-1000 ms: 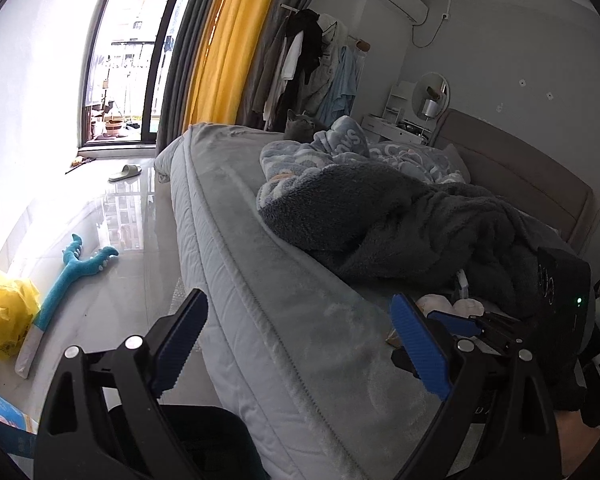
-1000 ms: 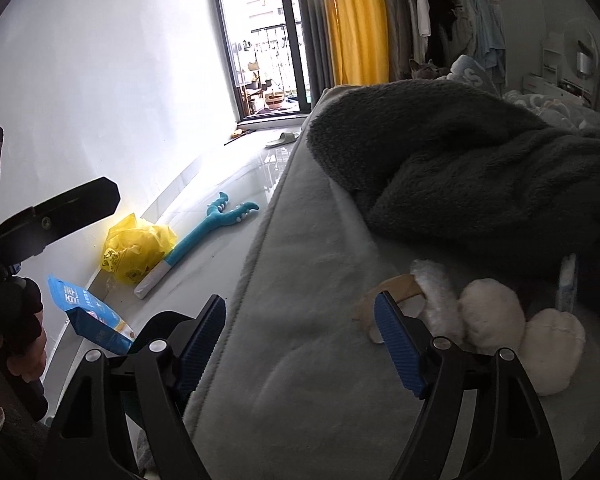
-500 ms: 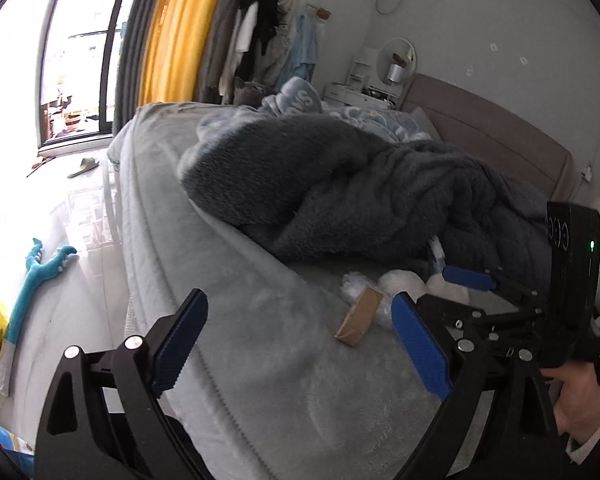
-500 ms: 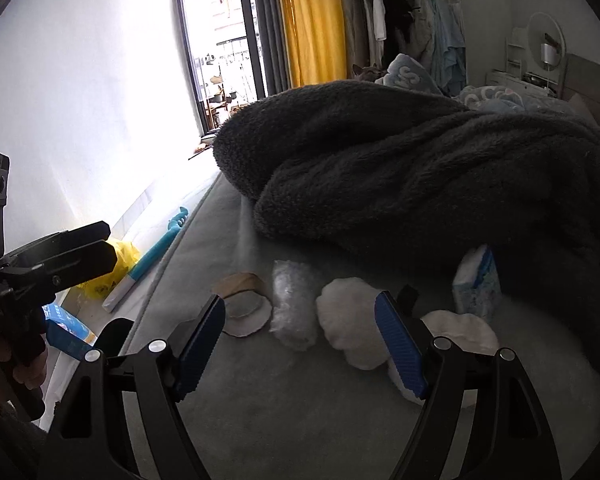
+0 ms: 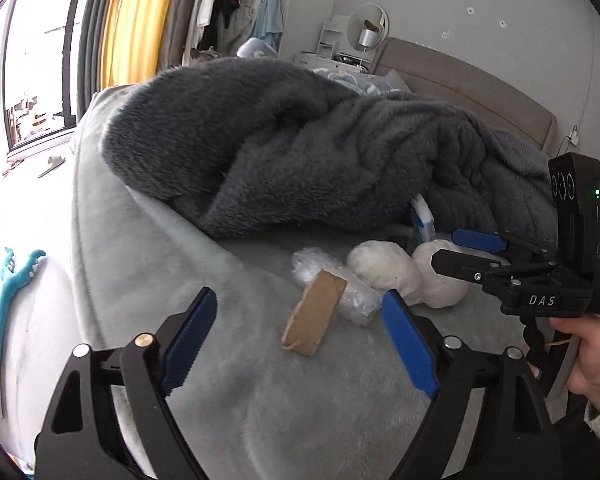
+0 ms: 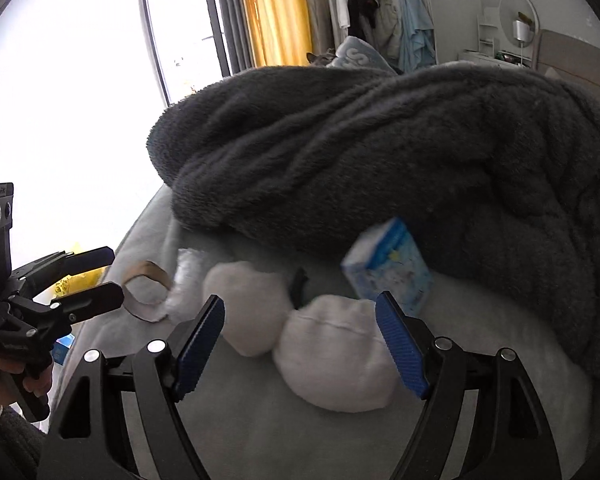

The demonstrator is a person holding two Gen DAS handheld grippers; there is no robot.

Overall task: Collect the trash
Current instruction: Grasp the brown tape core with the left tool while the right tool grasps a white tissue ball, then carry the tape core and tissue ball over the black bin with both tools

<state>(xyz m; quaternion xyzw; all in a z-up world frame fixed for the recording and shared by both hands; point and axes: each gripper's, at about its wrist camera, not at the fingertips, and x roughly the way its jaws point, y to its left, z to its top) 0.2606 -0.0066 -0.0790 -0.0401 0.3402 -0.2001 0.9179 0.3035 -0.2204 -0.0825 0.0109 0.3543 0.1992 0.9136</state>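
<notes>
Here the trash lies in a small group on the soft grey bed [image 5: 260,400], just below the edge of a thick, fluffy dark grey blanket [image 5: 300,152]. A flat brown cardboard ring [image 5: 314,318], bent into an oval, leans against a crumpled clear plastic wrap [image 5: 332,280]. Beside the wrap are two round white wads [image 6: 332,356], soft like cotton and touching each other. A small blue and white carton [image 6: 392,272] stands tilted at the blanket's edge. The left gripper [image 5: 296,348] has just been closing a little, but its blue ribbed fingers [image 5: 188,344] are wide apart and hold nothing, before the ring. The right gripper [image 6: 300,344] is also spread wide and empty, near the wads.
</notes>
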